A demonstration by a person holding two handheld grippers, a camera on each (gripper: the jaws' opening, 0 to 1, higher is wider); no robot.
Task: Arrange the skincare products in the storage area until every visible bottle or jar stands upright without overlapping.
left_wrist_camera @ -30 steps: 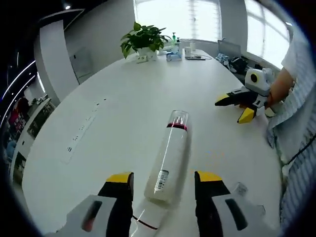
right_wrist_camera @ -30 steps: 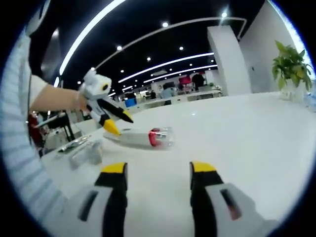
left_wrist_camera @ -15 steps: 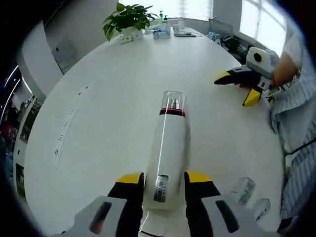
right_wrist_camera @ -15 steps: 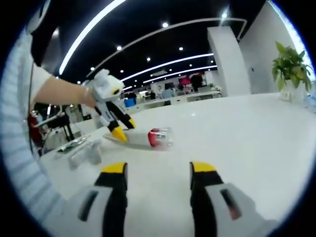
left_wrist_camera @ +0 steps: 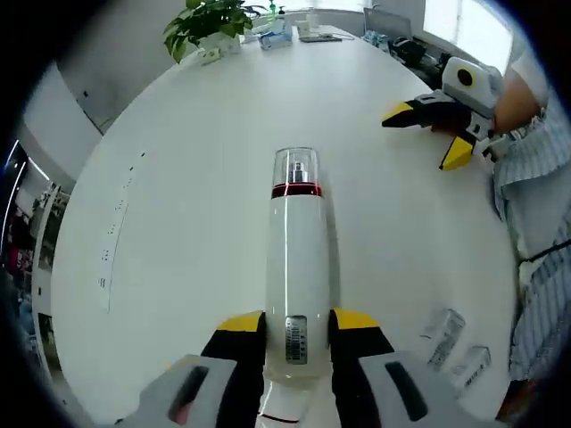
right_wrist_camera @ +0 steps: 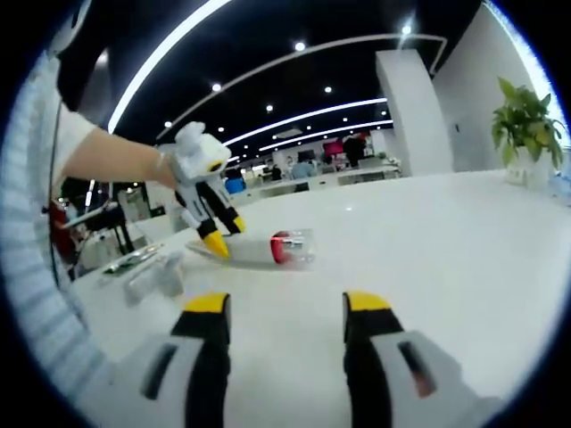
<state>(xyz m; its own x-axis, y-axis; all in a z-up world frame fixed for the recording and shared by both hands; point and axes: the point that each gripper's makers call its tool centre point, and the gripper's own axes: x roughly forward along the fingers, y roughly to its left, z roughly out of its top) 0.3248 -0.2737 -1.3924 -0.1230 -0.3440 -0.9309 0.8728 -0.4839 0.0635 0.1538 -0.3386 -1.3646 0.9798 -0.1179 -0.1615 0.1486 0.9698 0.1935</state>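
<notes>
A long white bottle (left_wrist_camera: 297,259) with a clear cap and a red band lies on its side on the white table (left_wrist_camera: 178,178), cap pointing away. My left gripper (left_wrist_camera: 297,323) is shut on its base end, yellow tips pressed on both sides. In the right gripper view the same bottle (right_wrist_camera: 268,251) lies flat, with the left gripper (right_wrist_camera: 212,234) angled down onto its base. My right gripper (right_wrist_camera: 281,308) hovers open over bare table, nothing between its jaws; it also appears far right as the right gripper (left_wrist_camera: 437,125), held by a hand.
Two small clear-wrapped items (left_wrist_camera: 451,343) lie near the table edge by a person's striped sleeve, seen too as small clear-wrapped items (right_wrist_camera: 153,276). A potted plant (left_wrist_camera: 201,20) and small objects stand at the table's far end. Another white piece with a red line (left_wrist_camera: 281,415) peeks below the bottle.
My left gripper went from open around the bottle's base to shut on it, and its view tilted to look down more. The right gripper stayed still.
</notes>
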